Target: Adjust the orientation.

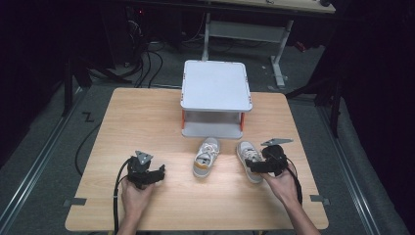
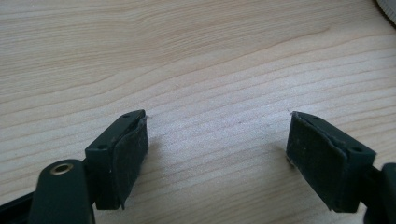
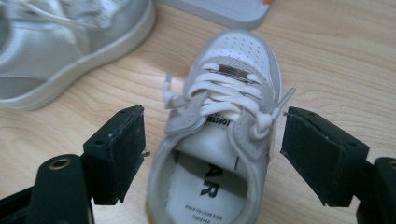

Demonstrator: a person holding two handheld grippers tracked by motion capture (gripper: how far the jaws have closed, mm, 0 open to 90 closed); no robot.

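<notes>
Two small silver-white sneakers lie on the wooden table [image 1: 147,122] in front of a grey stand. The left sneaker [image 1: 206,157] [image 3: 70,42] has a tan heel. My right gripper [image 1: 250,166] [image 3: 212,126] is over the heel end of the right sneaker [image 1: 246,152] [image 3: 233,56]. Its jaws stand wide on either side of the shoe's collar, and the pads are clear of it. My left gripper [image 1: 160,172] [image 2: 217,121] is open low over bare wood at the front left, with nothing between its pads.
A grey two-level stand [image 1: 215,85] with orange posts sits at the table's far middle; its base [image 3: 219,9] lies just beyond the shoes. Floor cables and a desk frame lie behind the table. Bare wood spreads to the left and front.
</notes>
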